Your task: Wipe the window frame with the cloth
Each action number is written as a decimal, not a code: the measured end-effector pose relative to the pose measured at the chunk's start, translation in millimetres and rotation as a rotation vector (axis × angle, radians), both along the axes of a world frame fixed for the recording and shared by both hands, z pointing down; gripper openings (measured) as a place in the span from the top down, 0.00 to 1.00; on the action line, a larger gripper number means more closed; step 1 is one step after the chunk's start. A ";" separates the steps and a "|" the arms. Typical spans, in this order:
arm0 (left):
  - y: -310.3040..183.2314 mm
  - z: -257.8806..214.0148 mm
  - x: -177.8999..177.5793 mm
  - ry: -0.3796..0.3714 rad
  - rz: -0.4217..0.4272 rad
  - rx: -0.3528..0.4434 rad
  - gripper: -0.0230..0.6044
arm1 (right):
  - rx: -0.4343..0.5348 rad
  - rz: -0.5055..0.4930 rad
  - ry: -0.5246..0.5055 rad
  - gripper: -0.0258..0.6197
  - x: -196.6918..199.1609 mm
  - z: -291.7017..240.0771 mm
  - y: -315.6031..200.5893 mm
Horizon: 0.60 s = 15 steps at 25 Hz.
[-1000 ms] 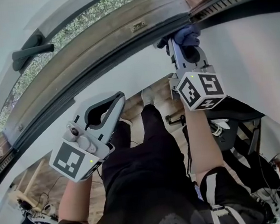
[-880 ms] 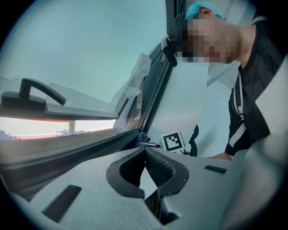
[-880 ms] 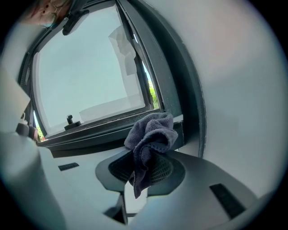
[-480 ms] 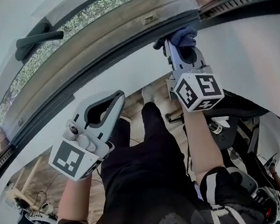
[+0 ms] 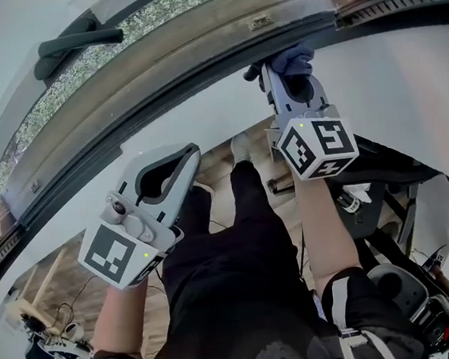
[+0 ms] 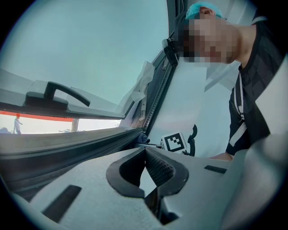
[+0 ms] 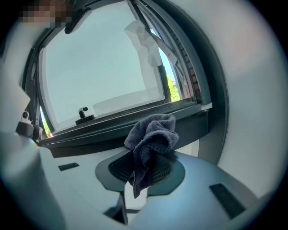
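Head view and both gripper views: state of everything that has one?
left hand-held gripper: shut, nothing between the jaws.
right hand-held gripper: shut on cloth.
cloth: bunched, clamped in the jaws, up at the inner edge of the window frame.
window sash: swung open, outdoors showing through the gap.
window handle: lever lying along the sash.

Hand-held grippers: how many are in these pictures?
2. The left hand-held gripper is shut and empty, held off the window frame; the right hand-held gripper is up at the frame, shut on the cloth. None seem hidden.
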State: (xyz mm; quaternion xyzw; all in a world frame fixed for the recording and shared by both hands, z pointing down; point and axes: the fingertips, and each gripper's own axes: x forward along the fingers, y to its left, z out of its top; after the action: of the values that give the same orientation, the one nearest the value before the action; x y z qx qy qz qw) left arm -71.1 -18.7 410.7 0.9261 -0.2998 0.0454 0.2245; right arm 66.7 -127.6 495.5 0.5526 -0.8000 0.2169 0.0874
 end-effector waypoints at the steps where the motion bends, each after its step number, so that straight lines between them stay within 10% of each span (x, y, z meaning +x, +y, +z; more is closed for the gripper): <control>1: 1.2 0.1 -1.9 0.001 -0.001 0.000 0.93 | -0.001 -0.004 0.000 0.87 -3.3 0.1 1.4; 15: 20.5 3.3 -29.4 -0.005 -0.015 -0.046 0.93 | -0.008 -0.048 -0.005 0.87 -42.7 1.0 17.8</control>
State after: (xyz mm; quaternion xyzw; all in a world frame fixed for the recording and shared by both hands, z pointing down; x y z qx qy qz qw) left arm -100.5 1.8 414.0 0.9182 -0.3064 0.0531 0.2454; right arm 24.0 -109.8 496.5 0.5325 -0.8122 0.2194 0.0928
